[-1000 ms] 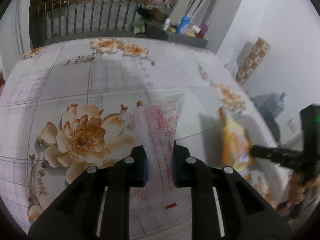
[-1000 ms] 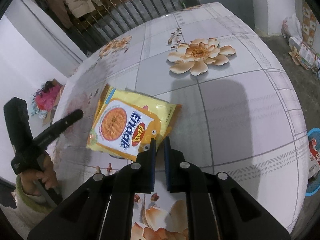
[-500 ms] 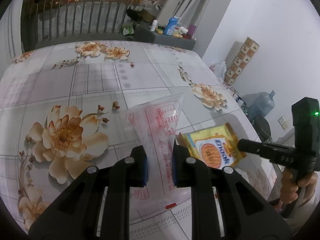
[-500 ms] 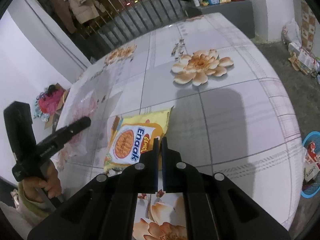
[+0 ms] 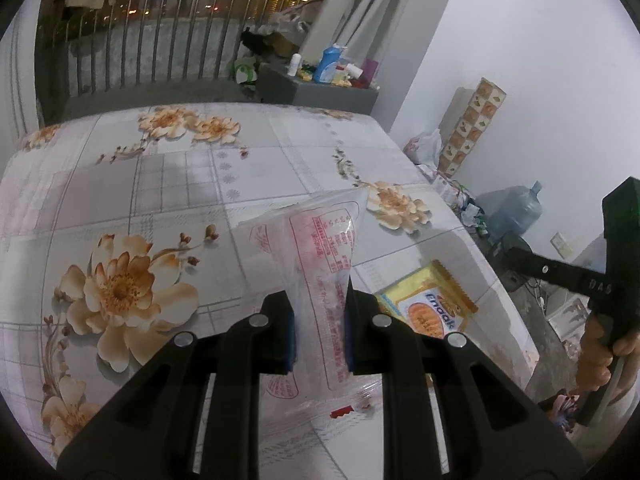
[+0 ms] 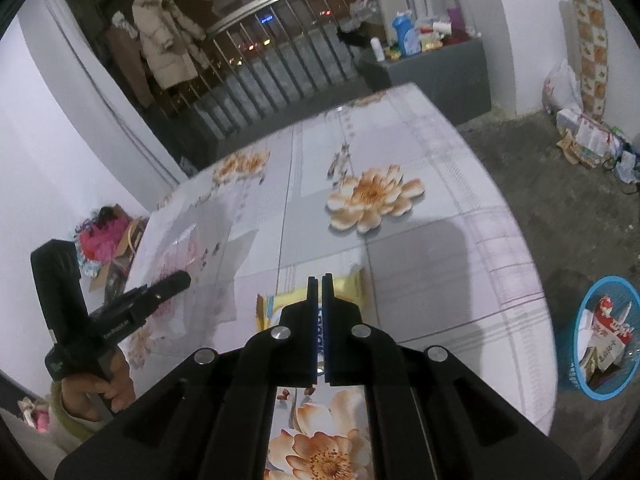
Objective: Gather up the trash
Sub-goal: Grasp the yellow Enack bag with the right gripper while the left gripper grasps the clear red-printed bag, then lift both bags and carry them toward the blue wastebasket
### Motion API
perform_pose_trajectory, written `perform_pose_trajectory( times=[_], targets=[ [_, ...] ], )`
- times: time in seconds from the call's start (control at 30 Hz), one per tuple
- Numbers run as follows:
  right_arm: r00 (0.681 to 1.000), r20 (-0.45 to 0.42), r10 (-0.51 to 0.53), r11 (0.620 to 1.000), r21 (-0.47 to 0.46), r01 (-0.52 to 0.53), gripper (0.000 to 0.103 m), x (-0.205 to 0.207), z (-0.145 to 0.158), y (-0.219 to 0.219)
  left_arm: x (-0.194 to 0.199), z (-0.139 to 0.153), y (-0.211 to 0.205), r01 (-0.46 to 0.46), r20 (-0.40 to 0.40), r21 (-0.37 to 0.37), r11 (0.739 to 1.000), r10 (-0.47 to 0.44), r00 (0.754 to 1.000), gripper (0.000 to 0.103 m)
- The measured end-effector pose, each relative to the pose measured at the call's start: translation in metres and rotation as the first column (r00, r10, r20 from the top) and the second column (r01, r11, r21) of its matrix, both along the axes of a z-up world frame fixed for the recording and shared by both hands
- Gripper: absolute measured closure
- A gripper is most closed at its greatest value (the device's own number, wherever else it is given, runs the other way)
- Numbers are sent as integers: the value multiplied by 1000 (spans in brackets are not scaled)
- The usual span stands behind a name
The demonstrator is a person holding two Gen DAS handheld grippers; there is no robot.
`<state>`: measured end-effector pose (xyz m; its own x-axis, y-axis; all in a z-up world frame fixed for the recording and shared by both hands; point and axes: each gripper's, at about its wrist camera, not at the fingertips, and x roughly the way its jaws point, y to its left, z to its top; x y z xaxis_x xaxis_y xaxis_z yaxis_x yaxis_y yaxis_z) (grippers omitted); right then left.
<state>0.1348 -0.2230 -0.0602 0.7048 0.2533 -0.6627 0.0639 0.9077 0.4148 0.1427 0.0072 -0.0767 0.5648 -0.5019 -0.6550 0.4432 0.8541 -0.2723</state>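
My left gripper point(image 5: 320, 312) is shut on a clear plastic bag with red print point(image 5: 320, 236), which hangs a little above the flowered tablecloth point(image 5: 160, 184). A yellow snack packet point(image 6: 348, 284) is pinched by its edge in my right gripper point(image 6: 321, 280), whose jaws are shut on it. The packet droops below the fingers, partly hidden by them. In the left wrist view the packet point(image 5: 432, 308) shows just right of my left fingers, and a hand holds the right gripper's body point(image 5: 616, 240) at the far right. In the right wrist view the left gripper point(image 6: 176, 282) with the bag point(image 6: 180, 252) is at the left.
A blue basket point(image 6: 604, 336) with paper waste stands on the floor to the right of the table. A grey cabinet point(image 5: 320, 88) with bottles stands beyond the table by the railing. A water jug point(image 5: 516, 208) and bags lie by the right wall. A cardboard box point(image 6: 108, 240) sits at the left.
The right gripper's jaws closed fully on the yellow packet and rose, lifting it off the cloth. The left gripper drew back and up a little with the clear bag.
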Motion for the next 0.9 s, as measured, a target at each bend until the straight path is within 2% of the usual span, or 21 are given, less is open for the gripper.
perform_pose_trajectory(
  times=[0.13,0.23,0.33,0.4,0.43,0.63,0.9],
  targets=[
    [1000,17,-12,1000,1,12,101,-6,7,-7,-3,7,-8,17,16,0,1000,-17,1000,88],
    [1000,-21,-19,999,48,20,101,-6,-2,-12,-6,7,-14,27,11,3,1000,-27,1000,88],
    [996,-87,-18,997,70,25,96,-5,-18,-15,-10,3,-22,41,-1,16,999,-40,999,88],
    [991,-134,-13,997,76,24,70,-3,-30,-13,-13,-1,-31,54,-13,28,998,-54,998,87],
    [988,-150,-21,997,75,32,67,-2,-35,-13,-14,-4,-33,60,-18,34,998,-59,998,87],
    [963,-264,-60,991,96,88,66,5,-66,-20,-18,-25,-60,109,-48,94,990,-105,993,87],
    [962,-270,-48,979,180,99,66,1,-72,-29,-24,-42,-83,157,-33,168,973,-154,988,87]
  ],
)
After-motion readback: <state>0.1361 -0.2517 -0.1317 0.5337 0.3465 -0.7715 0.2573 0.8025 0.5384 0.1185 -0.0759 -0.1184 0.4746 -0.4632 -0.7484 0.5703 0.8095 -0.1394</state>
